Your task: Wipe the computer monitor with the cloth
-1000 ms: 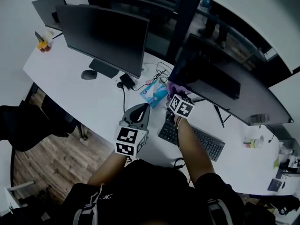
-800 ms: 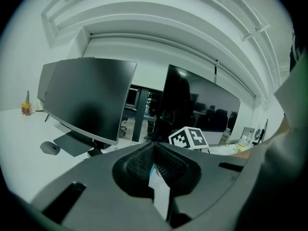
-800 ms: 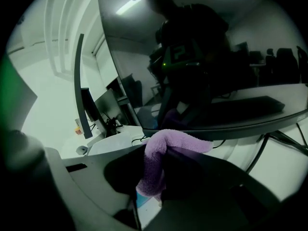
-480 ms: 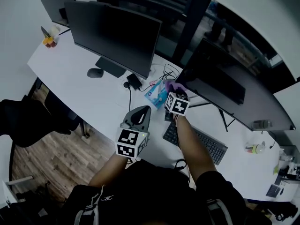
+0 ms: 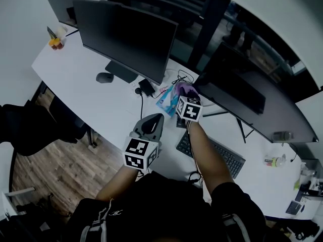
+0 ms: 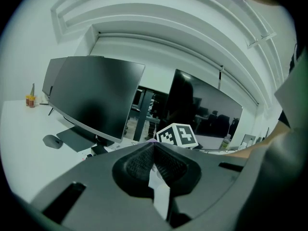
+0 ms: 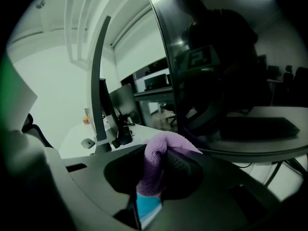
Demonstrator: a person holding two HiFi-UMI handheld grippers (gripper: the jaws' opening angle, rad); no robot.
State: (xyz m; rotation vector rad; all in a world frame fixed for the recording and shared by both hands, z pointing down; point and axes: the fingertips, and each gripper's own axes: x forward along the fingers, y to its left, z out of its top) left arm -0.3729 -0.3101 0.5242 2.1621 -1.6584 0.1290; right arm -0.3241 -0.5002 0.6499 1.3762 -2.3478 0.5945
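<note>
My right gripper (image 5: 184,91) is shut on a purple cloth (image 7: 156,165), which bulges out between its jaws. It hangs just left of the near edge of the right-hand dark monitor (image 5: 242,102), whose glossy screen (image 7: 226,81) fills the right gripper view and mirrors the gripper. My left gripper (image 5: 149,125) is held low over the white desk (image 5: 81,79), its jaws shut with nothing between them; in the left gripper view (image 6: 154,165) the pads meet. A second monitor (image 5: 126,34) stands at the back left.
A blue wipes packet (image 5: 166,101), a power adapter with cables (image 5: 147,88) and a mouse (image 5: 104,77) lie between the monitors. A keyboard (image 5: 217,153) sits by my right arm. A bottle (image 5: 272,160) is far right, a black chair (image 5: 30,130) left of the desk.
My right gripper with the cloth has moved up and slightly left, toward the right monitor's edge. The view has shifted; the left gripper stays where it was.
</note>
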